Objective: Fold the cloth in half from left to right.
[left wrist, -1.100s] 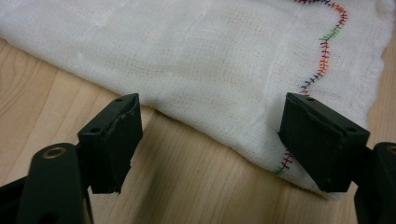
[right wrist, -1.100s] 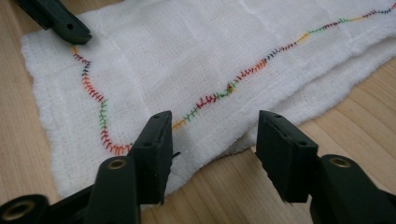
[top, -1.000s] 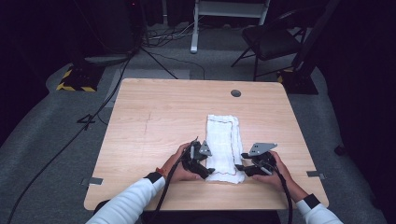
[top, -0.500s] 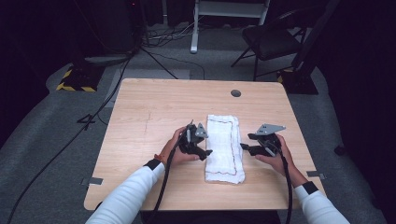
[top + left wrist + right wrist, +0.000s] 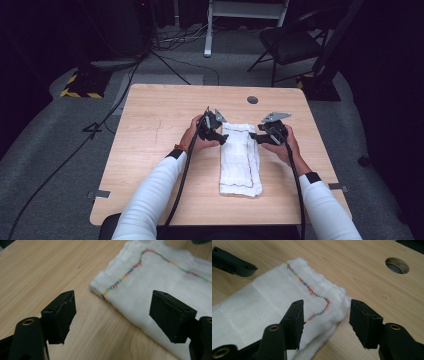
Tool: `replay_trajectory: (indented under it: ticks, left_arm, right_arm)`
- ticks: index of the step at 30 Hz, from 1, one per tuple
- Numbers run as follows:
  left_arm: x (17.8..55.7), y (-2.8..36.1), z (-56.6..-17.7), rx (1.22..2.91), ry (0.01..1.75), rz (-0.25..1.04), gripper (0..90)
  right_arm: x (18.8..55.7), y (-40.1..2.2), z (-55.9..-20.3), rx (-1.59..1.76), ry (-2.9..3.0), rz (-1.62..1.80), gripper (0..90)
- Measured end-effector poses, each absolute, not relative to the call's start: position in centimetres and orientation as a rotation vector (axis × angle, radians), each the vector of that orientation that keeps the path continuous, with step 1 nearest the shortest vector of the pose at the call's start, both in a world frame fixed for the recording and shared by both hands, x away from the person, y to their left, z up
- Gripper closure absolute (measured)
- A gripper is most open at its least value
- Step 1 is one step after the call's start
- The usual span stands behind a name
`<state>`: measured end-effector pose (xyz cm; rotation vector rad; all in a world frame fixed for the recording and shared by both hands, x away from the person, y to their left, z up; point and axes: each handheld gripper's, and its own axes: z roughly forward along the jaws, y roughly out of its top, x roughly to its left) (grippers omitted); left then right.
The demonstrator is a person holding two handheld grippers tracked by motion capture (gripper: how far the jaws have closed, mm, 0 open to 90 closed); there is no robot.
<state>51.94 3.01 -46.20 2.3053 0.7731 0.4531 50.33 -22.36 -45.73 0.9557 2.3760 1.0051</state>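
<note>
towel (image 5: 240,159), white with a multicoloured stitched line, lies folded into a long strip on the worktop (image 5: 160,115), its long axis running from the person's edge away toward the round hole (image 5: 252,100) in the far part of the board. both grippers sit at the towel's far end, one on each side. the left gripper (image 5: 113,315) has its jaws spread wide and empty, the towel's far left corner lying between them and just ahead, the cloth angling off to one jaw's side. the right gripper (image 5: 325,322) is likewise spread and holding nothing, its jaws straddling the far right corner, the hole beyond it. neither hand looks nearer; each has its own corner, so a paired pinch of the far edge seems the likely next move.
</note>
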Motion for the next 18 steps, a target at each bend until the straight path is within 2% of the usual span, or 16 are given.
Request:
replay_trajectory:
  ticks: [8,12,18]
  left_arm:
    - [54.4,2.6,-46.6,2.264,0.882,0.457,23.5]
    - [55.3,2.8,-47.3,2.243,0.958,0.418,25.9]
    - [55.9,2.8,-48.1,2.234,0.984,0.379,27.0]
  right_arm:
    - [52.4,-21.8,-46.5,1.025,2.375,0.997,46.2]
    - [53.3,-21.9,-47.0,1.076,2.360,1.000,46.2]
    - [54.1,-21.8,-47.4,1.112,2.355,1.005,45.9]
